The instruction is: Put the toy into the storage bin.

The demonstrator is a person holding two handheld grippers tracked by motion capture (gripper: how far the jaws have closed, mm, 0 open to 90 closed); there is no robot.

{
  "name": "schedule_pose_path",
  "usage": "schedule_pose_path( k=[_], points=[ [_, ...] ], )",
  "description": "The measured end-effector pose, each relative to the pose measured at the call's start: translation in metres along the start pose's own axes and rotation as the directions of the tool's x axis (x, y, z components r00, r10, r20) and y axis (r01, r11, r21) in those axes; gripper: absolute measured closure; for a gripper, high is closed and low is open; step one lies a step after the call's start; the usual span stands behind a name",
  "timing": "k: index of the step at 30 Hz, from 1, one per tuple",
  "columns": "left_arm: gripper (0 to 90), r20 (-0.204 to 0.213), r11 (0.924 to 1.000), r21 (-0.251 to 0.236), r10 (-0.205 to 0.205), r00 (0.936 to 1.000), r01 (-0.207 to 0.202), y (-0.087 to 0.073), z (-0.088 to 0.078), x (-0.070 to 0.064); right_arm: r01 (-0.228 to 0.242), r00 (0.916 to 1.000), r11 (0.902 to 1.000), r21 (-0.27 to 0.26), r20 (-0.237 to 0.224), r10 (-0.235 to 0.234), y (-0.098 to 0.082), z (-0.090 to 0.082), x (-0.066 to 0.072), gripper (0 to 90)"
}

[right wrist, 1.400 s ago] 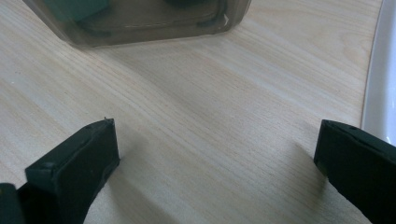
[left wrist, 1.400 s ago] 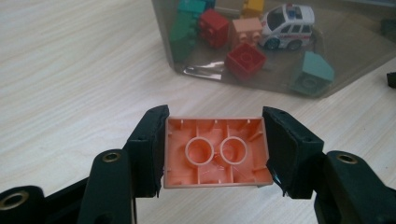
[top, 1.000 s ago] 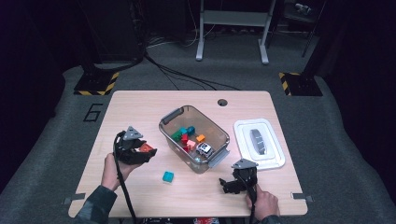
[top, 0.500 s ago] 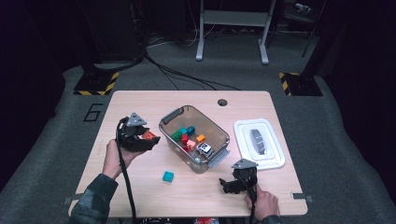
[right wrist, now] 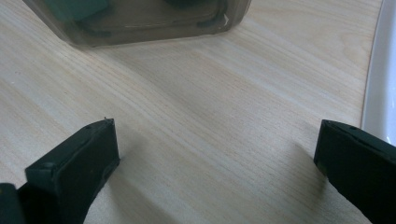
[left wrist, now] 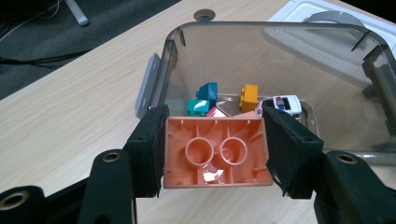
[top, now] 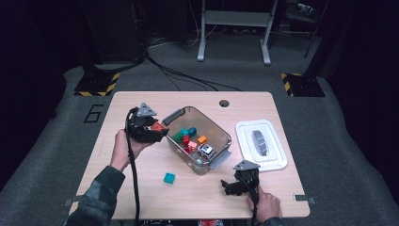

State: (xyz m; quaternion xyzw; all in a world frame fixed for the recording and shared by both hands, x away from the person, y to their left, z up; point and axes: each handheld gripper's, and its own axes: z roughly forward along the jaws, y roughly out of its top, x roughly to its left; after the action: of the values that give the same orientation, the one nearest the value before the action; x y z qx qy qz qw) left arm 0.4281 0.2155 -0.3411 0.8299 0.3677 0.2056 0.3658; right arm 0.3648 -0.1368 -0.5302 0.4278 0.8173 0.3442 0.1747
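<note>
Left claw [left wrist: 215, 154] clamps our orange plastic brick [left wrist: 215, 151], hollow underside w/ two round tubes, at rim of clear bin [left wrist: 280, 51]. Right claw [right wrist: 217, 154] gapes over woodgrain counter [right wrist: 210, 93].

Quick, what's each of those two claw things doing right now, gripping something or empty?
Left gripper: closed on an orange toy brick, at the clear bin's edge.
Right gripper: open, empty, low over the table.

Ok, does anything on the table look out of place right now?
One teal block lies alone on the table, outside the clear bin that holds the other toys. The bin's lid lies beside it. Nothing looks spilled or damaged.
</note>
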Motion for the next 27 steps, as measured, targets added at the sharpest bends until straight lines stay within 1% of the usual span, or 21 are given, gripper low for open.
schedule_pose_path(
  k=[7,8,9,12,13,16,18,19,22,27],
  points=[
    [43.6,0.017,0.9999,0.002,0.015,0.9997,-0.015,0.012,0.011,-0.007,0.000,1.0000,1.0000,0.000,0.000,0.000,0.000,0.000,0.000,0.0],
    [43.5,0.021,0.9997,0.009,0.022,0.9995,-0.022,0.015,0.013,-0.007,0.000,1.0000,1.0000,0.000,0.000,0.000,0.000,0.000,0.000,0.0],
    [43.6,0.021,0.9999,0.003,0.015,0.9997,-0.015,0.016,0.015,-0.009,0.000,1.0000,1.0000,0.000,0.000,0.000,0.000,0.000,0.000,0.0],
    [43.6,0.033,0.9998,0.011,0.017,0.9993,-0.017,0.019,0.021,-0.009,0.000,1.0000,1.0000,0.000,0.000,0.000,0.000,0.000,0.000,0.0],
    [43.6,0.035,0.9995,0.019,0.023,0.9991,-0.023,0.019,0.023,-0.010,0.000,1.0000,1.0000,0.000,0.000,0.000,0.000,0.000,0.000,0.0],
    [43.6,0.043,0.9996,0.025,0.014,0.9990,-0.015,0.018,0.031,-0.011,0.000,1.0000,1.0000,0.000,0.000,0.000,0.000,0.000,0.000,0.0],
    [43.5,0.052,0.9991,0.040,0.015,0.9985,-0.017,0.017,0.035,-0.011,0.000,1.0000,1.0000,0.000,0.000,0.000,0.000,0.000,0.000,0.0],
    [43.6,0.050,0.9989,0.044,0.015,0.9986,-0.018,0.016,0.038,-0.012,0.000,1.0000,1.0000,0.000,0.000,0.000,0.000,0.000,0.000,0.0],
    [43.6,0.060,0.9981,0.060,0.009,0.9981,-0.013,0.012,0.046,-0.013,0.000,1.0000,1.0000,0.000,0.000,0.000,0.000,0.000,0.000,0.0],
    [43.6,0.068,0.9974,0.072,-0.005,0.9977,0.000,0.009,0.058,-0.013,0.000,1.0000,1.0000,0.000,0.000,0.000,0.000,0.000,0.000,0.0]
  ],
)
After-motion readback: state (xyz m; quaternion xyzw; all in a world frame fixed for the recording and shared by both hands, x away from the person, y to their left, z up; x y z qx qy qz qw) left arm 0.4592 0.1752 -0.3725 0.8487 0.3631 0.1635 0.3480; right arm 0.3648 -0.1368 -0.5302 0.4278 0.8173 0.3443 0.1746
